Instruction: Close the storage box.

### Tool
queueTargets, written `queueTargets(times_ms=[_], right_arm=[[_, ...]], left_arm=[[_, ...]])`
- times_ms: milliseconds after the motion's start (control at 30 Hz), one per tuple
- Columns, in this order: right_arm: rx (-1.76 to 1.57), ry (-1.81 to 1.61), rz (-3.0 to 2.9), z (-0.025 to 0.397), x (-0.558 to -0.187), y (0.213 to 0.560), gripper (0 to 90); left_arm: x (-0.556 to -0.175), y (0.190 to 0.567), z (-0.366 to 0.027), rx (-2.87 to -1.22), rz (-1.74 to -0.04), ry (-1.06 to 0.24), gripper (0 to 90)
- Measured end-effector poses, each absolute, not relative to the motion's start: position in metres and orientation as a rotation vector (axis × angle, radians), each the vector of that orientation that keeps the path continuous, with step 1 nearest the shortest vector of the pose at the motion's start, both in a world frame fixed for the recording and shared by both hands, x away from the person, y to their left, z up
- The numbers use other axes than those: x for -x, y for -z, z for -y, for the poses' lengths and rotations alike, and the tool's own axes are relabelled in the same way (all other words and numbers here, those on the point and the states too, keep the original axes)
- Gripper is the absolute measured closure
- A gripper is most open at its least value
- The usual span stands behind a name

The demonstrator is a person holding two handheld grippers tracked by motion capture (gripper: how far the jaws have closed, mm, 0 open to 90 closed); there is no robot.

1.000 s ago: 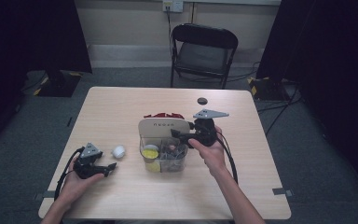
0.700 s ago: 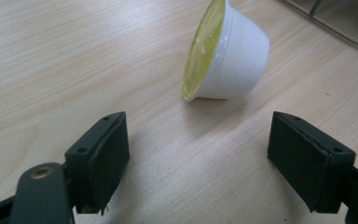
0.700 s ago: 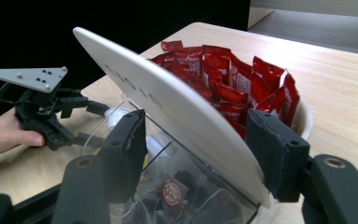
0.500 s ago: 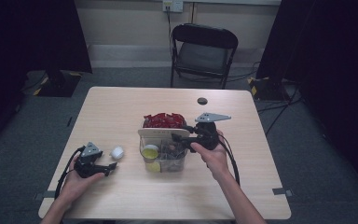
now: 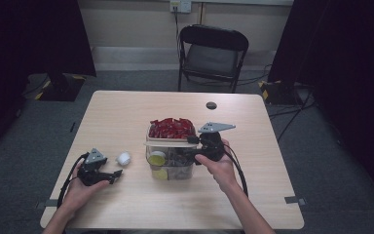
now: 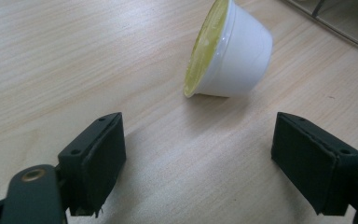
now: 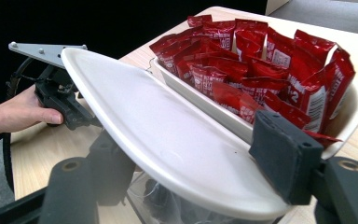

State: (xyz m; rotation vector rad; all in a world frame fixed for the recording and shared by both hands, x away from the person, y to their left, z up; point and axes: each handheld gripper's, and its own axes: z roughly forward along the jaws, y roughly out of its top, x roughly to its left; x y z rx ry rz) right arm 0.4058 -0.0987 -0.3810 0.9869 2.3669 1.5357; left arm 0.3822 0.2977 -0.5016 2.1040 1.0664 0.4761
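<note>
In the high view the right gripper (image 5: pixel 193 146) sits just right of frame centre, at the edge of a clear container (image 5: pixel 171 163) with a white lid (image 5: pixel 168 143) on top. In the right gripper view that lid (image 7: pixel 168 135) fills the middle of the frame, tilted, with one black jaw under it at lower left and the other above it at right, so the jaws pinch the lid. Red sachets (image 7: pixel 256 60) fill a white tray (image 7: pixel 354 112) in the upper right. The left gripper (image 5: pixel 114 174) rests at lower left of the high view, jaws spread wide on the table (image 5: pixel 126 117), with a small white cup (image 6: pixel 230 53) lying on its side just ahead of them
</note>
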Motion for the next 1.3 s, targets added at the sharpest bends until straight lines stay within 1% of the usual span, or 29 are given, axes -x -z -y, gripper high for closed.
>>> queueTargets(times_ms=[200, 300, 333, 567, 933, 1000, 1300], right_arm=[[-0.986, -1.532, -2.352, 0.094, -0.401, 0.382, 27.6], [-0.976, -1.527, -2.353, 0.093, -0.397, 0.382, 26.9], [-0.978, -1.518, -2.35, 0.093, -0.394, 0.381, 24.5], [-1.026, -1.501, -2.327, 0.101, -0.393, 0.381, 18.7], [-1.031, -1.511, -2.291, 0.11, -0.386, 0.379, 18.1], [-1.03, -1.501, -2.274, 0.114, -0.381, 0.379, 16.9], [-1.068, -1.478, -2.304, 0.124, -0.378, 0.395, 15.5]], left_arm=[[-0.381, 0.502, -0.298, -2.101, -1.07, -0.477, 17.2], [-0.381, 0.502, -0.298, -2.102, -1.07, -0.477, 17.3], [-0.381, 0.502, -0.298, -2.102, -1.07, -0.477, 17.3], [-0.381, 0.502, -0.298, -2.101, -1.07, -0.477, 17.3], [-0.381, 0.502, -0.298, -2.102, -1.069, -0.477, 17.3], [-0.381, 0.502, -0.298, -2.102, -1.07, -0.477, 17.2], [-0.381, 0.502, -0.298, -2.102, -1.07, -0.477, 17.2]])
